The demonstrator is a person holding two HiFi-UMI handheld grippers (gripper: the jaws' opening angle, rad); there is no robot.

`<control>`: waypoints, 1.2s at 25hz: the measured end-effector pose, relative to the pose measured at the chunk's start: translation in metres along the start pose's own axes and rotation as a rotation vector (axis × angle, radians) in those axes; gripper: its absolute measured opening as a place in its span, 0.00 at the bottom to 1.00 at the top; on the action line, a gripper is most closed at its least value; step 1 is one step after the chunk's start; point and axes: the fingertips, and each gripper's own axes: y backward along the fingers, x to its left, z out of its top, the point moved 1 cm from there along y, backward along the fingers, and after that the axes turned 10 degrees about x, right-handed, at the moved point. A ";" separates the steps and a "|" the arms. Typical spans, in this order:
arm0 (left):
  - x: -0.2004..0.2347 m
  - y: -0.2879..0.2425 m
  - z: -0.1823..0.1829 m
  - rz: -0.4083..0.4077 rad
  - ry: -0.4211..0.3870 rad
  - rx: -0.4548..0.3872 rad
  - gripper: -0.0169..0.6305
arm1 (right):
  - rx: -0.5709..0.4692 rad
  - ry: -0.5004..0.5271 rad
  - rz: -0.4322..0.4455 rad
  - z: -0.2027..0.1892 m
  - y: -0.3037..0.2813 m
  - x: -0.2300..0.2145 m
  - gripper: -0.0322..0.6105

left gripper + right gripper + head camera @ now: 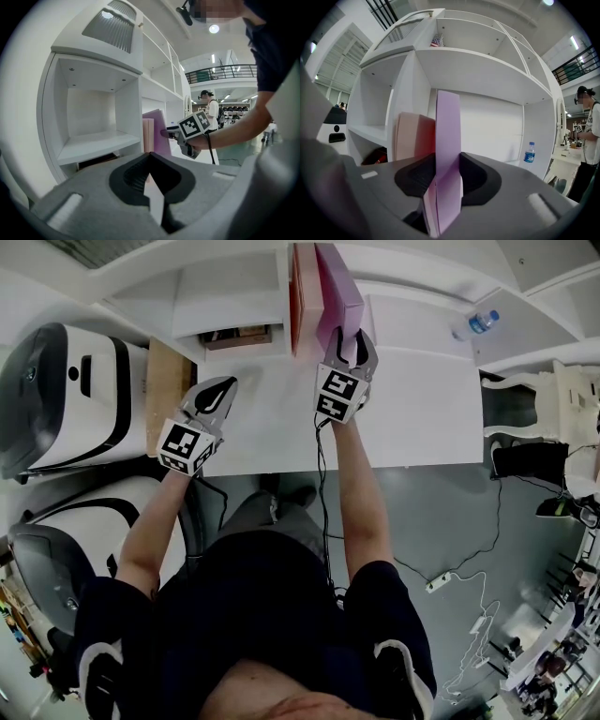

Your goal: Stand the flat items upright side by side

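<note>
While tight on purple book (339,292) beside pink book (298,296), R gripper (352,341); L gripper (228,384) shut, empty; bottle (480,322) rightward.

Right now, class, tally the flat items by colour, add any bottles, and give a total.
purple flat item: 1
pink flat item: 1
water bottle: 1
Total: 3

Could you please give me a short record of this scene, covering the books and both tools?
Right tool: shut on the purple book, which it holds on edge
Peach book: upright, just left of the purple book
Left tool: shut, empty, over the desk
Water bottle: standing at the far right
Task state: purple book not yet released
</note>
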 end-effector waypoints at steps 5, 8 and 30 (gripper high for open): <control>0.001 -0.001 -0.003 0.001 0.004 0.006 0.02 | -0.019 0.018 0.010 -0.002 -0.008 0.009 0.29; 0.003 0.000 -0.006 0.000 0.009 0.007 0.02 | -0.021 0.017 0.009 -0.004 -0.013 0.012 0.29; 0.007 -0.003 -0.015 -0.013 0.019 0.016 0.02 | 0.080 0.068 0.301 -0.024 -0.033 0.049 0.32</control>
